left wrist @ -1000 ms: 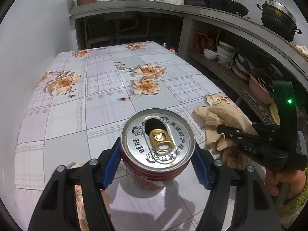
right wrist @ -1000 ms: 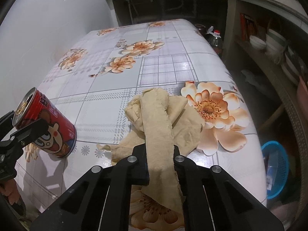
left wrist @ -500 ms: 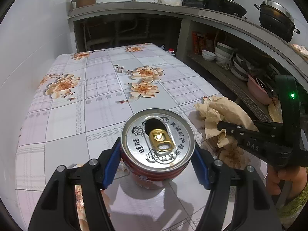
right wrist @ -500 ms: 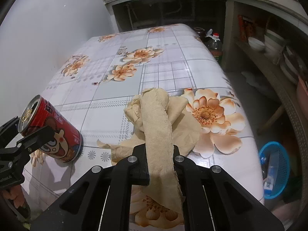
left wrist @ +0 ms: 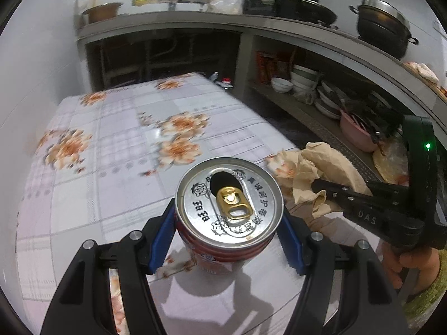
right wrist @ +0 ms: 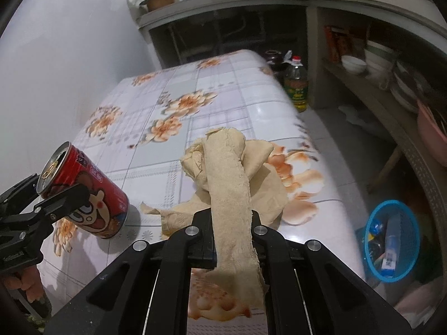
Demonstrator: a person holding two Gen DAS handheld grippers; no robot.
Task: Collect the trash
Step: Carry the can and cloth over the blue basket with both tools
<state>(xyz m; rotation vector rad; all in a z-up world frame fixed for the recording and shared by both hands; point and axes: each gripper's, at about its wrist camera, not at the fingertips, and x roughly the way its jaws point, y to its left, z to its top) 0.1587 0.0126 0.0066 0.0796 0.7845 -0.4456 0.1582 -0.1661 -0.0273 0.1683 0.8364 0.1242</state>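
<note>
My left gripper [left wrist: 227, 233] is shut on a red drink can [left wrist: 227, 198] with an open silver top, held upright and lifted off the flowered table [left wrist: 117, 150]. The can shows in the right wrist view [right wrist: 92, 192], tilted in the left gripper [right wrist: 53, 195]. My right gripper [right wrist: 230, 223] is shut on crumpled tan paper [right wrist: 229, 178], which hangs above the table near its right edge. In the left wrist view the paper [left wrist: 315, 170] and right gripper [left wrist: 318, 185] are to the right of the can.
A blue trash basket [right wrist: 391, 240] with some litter stands on the floor right of the table. An oil bottle [right wrist: 296, 83] stands on the floor beyond the table. Shelves with bowls and plates [left wrist: 307, 89] run along the right. A white wall is on the left.
Both grippers have risen with their loads: the can has left the table and the paper has lifted higher. The table looks farther below.
</note>
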